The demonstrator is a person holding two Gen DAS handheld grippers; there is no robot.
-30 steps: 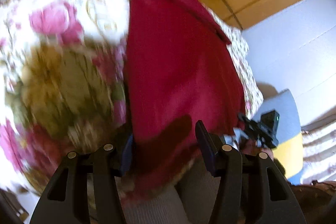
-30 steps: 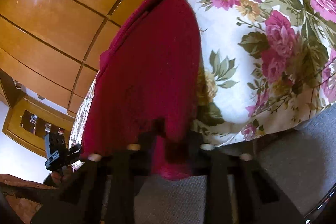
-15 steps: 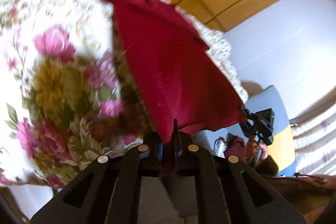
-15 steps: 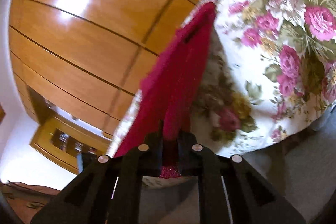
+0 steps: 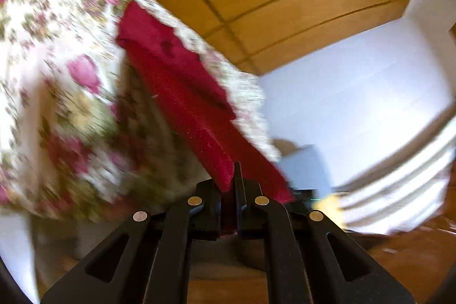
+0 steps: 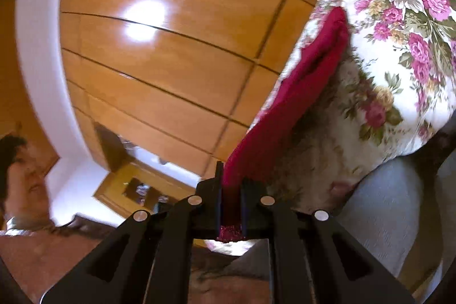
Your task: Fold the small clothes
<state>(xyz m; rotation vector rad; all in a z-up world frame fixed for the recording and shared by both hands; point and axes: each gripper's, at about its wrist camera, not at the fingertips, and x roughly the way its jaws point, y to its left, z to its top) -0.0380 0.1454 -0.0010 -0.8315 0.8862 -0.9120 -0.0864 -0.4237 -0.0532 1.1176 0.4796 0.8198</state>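
Observation:
A small dark red garment [image 5: 182, 93] stretches from the floral bedspread [image 5: 57, 70] down to my left gripper [image 5: 231, 184], which is shut on its near corner. In the right wrist view the same red garment [image 6: 296, 93] runs from the bedspread [image 6: 404, 19] to my right gripper [image 6: 231, 184], which is shut on its other near corner. The near edge is lifted off the bed; the far edge with the waistband still lies on the bedspread.
Wooden wardrobe panels [image 6: 171, 53] rise behind the bed. A white wall [image 5: 356, 104] and a striped cloth [image 5: 399, 190] are at the right. A person's face [image 6: 20, 175] shows at the left. Grey carpet [image 6: 384, 204] lies below the bed.
Both grippers closed on the garment's near edge, then lifted it up and back, off the bedspread. The views have tilted upward toward the wardrobe.

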